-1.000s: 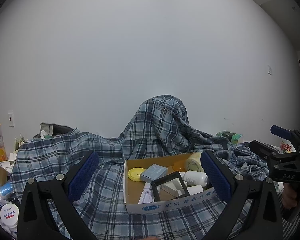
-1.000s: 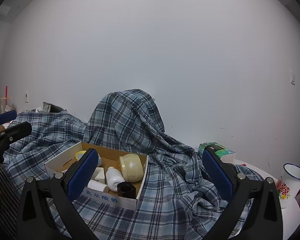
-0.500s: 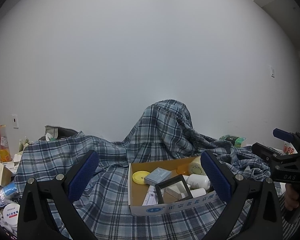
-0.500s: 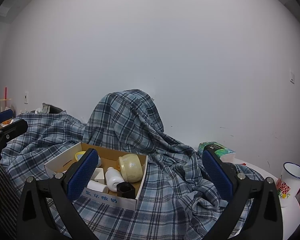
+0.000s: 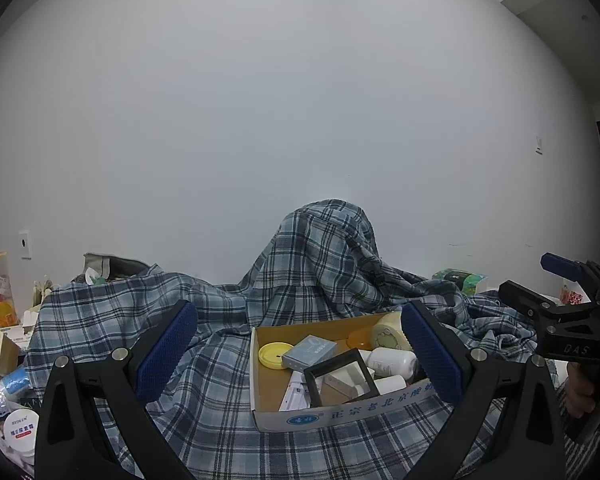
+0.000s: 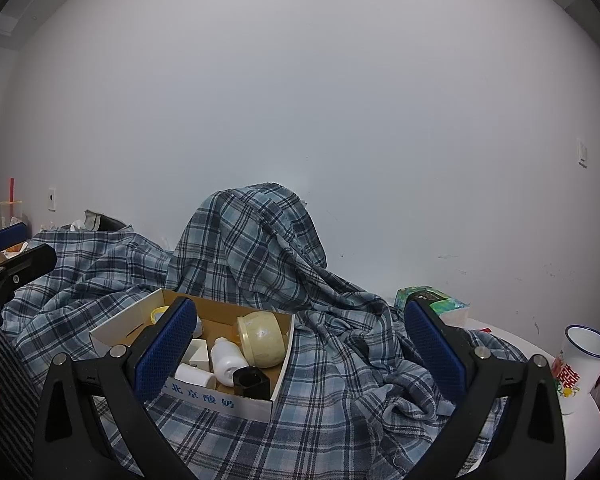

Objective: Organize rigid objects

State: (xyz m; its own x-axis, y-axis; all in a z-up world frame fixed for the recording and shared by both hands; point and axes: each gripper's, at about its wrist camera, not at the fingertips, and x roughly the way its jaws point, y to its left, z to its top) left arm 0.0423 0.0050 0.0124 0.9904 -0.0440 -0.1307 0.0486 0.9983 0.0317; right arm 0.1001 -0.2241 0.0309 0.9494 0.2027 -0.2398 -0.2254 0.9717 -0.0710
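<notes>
The blue-and-grey plaid cloth (image 5: 204, 360) covers the whole work surface and heaps up at 12 o'clock. On it sits the shallow open cardboard box with a white printed front (image 5: 340, 410), at 5 o'clock in the left wrist view and 7 o'clock in the right. Inside lie the rigid things: a cream round jar on its side (image 6: 260, 336), a white plastic bottle (image 6: 226, 360), a black square frame (image 5: 342, 376), a grey-blue flat carton (image 5: 309, 351), a yellow round lid (image 5: 275, 354) and a small black cap (image 6: 252, 380). Your left gripper (image 5: 300, 356) and right gripper (image 6: 300, 354) both hover spread wide, holding nothing. Everything already lies in the box, so this fits either unpacking or a finished gathering. If you reach in, come from above, close across a thing's narrow width, and keep the fingers clear of the box walls and cloth folds
</notes>
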